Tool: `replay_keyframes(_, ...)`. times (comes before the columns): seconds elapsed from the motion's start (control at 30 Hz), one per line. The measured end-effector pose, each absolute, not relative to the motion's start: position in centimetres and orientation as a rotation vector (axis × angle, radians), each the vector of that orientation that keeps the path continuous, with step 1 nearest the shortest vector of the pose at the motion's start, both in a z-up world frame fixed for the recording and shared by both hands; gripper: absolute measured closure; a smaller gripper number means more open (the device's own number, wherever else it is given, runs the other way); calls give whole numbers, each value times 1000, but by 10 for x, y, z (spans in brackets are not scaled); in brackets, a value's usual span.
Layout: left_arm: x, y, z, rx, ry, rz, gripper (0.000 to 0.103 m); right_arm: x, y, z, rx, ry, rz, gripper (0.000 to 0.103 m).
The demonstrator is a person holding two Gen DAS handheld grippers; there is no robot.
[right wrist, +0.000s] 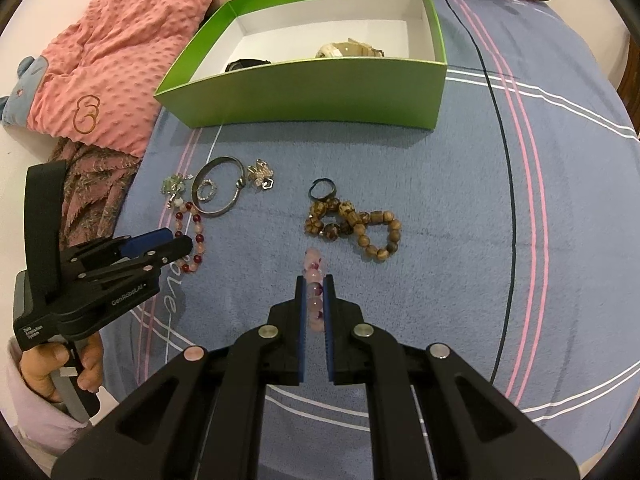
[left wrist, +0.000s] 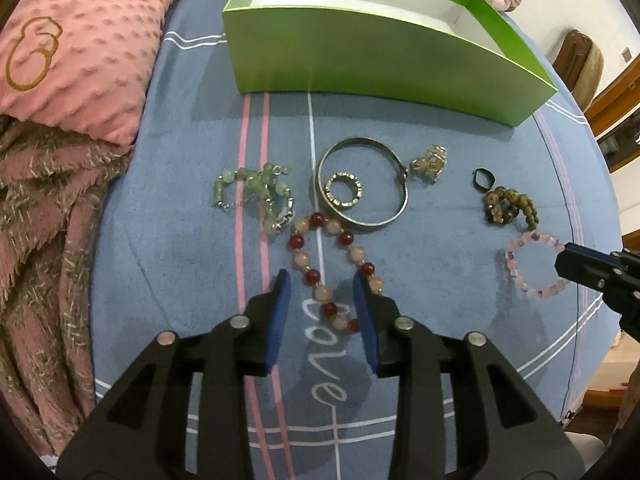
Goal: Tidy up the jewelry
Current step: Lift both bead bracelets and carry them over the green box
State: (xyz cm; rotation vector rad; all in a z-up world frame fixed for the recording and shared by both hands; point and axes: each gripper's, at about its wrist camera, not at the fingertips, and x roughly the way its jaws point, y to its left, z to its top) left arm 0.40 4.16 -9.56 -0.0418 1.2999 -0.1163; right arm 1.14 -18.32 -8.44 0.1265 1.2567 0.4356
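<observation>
Right gripper (right wrist: pixel 314 280) has its jaws pinched on the pink bracelet (right wrist: pixel 314 268); next, lift it into the box (right wrist: pixel 304 92). Left gripper (left wrist: pixel 322 276) gapes around the red beads (left wrist: pixel 320 276), empty.

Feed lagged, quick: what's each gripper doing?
Left gripper: open, straddling the red-and-pink bead bracelet.
Right gripper: shut on the pale pink bracelet.

the box (right wrist: pixel 312 92) sits at twelve o'clock, behind the jewelry spread on the blanket (right wrist: pixel 480 240). my right gripper (right wrist: pixel 314 296) pinches one beaded bracelet (right wrist: pixel 313 280); the wooden beads (right wrist: pixel 356 226) lie at one o'clock, the bangle (right wrist: pixel 218 192) at ten. my left gripper (left wrist: pixel 324 300) straddles another bracelet (left wrist: pixel 332 268).
</observation>
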Motion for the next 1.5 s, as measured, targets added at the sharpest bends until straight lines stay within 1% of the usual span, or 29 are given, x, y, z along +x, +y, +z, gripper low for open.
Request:
replay_keyframes(0.03,4,41,-96,-37,1298,-114,68,12,-183,-85,126,1257,435,96)
replay_keyframes(0.07,4,39,-96,-29,1296,-109,75,11,-183,-85,125,1257,436,96)
replay_keyframes(0.13,5,37,-96,-11,1292,-94,91,11,-183,-85,124,1256,437,96)
replay_keyframes(0.2,8,39,-96,-51,1300,-107,92,11,-183,-85,125,1255,437,96)
replay_keyframes(0.27,9,41,-90,-62,1295,-108,96,11,-183,-84,125,1254,436,96)
replay_keyframes(0.47,1,54,-50,-93,1204,-117,96,11,-184,-76,123,1235,435,96)
replay_keyframes(0.6,-1,57,-16,-93,1131,-128,96,11,-184,-63,120,1201,441,96)
replay_keyframes(0.77,-5,56,15,-96,1067,-142,96,13,-184,-43,118,1155,449,96)
replay_keyframes(1.0,-9,47,27,-81,1040,-142,96,16,-183,-26,96,1108,443,96)
replay_keyframes(1.5,-8,39,26,-54,1047,-135,96,15,-176,-23,55,1089,445,96)
